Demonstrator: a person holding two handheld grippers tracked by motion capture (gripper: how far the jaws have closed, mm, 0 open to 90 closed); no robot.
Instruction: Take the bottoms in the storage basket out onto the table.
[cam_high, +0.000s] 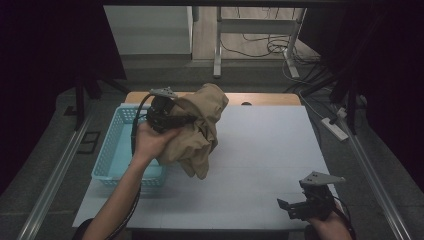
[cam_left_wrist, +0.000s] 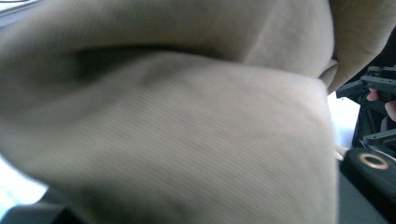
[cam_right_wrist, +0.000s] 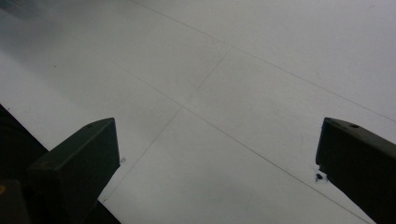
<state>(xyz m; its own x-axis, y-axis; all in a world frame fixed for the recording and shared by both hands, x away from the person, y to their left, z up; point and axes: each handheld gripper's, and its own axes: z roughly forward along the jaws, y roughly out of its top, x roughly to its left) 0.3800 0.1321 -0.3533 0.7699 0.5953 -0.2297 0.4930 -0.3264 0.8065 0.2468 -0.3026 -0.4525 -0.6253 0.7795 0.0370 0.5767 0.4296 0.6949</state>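
Near the table's (cam_high: 260, 150) left edge, we see the left tongs (cam_high: 182, 119) lifted above the surface and clamped on a tan cloth (cam_high: 200, 130), which hangs bunched beside the blue basket (cam_high: 112, 155). Cloth (cam_left_wrist: 187, 140) covers the left gripper view. At the near right corner, the right tongs (cam_high: 286, 206) gape wide and hold nothing, with white table (cam_right_wrist: 224, 93) between the jaws.
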